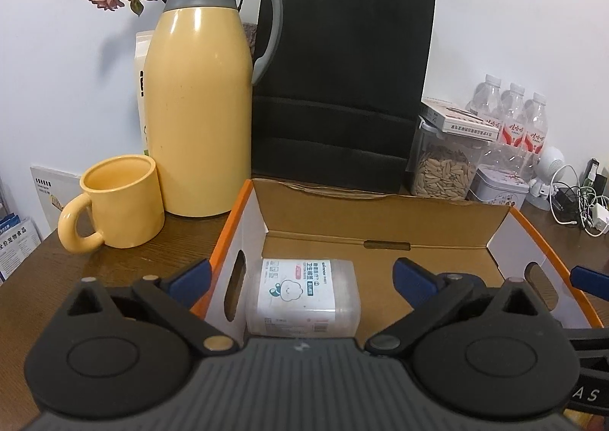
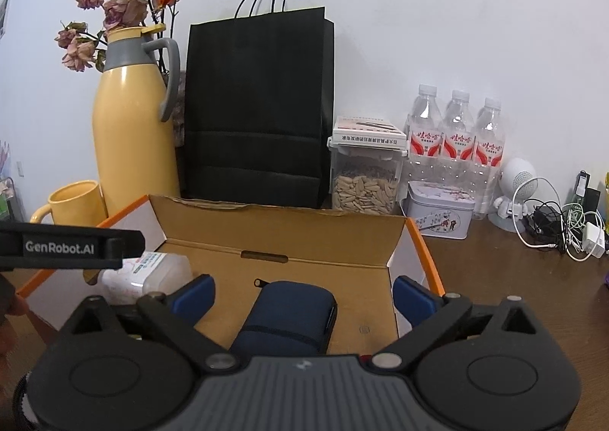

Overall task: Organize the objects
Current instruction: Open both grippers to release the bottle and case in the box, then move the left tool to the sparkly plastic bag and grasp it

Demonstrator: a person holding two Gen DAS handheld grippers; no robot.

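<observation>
An open cardboard box with orange rim (image 1: 380, 225) (image 2: 281, 233) stands on the brown table. A clear plastic box of cotton swabs (image 1: 302, 296) lies inside at its left; it also shows in the right wrist view (image 2: 152, 271). A dark blue pouch (image 2: 289, 313) lies inside at the middle. My left gripper (image 1: 302, 275) is open, its blue pads either side of the swab box, not touching. My right gripper (image 2: 302, 294) is open, pads either side of the pouch, apart from it. The left gripper's body (image 2: 68, 246) shows at the left of the right wrist view.
Behind the box stand a yellow thermos (image 1: 198, 103), a yellow mug (image 1: 118, 202), a black paper bag (image 1: 342, 80), a jar of seeds (image 2: 363, 179), a tin (image 2: 437, 214), three water bottles (image 2: 456, 134), a small white robot figure (image 2: 514, 187) and tangled cables (image 2: 571, 229).
</observation>
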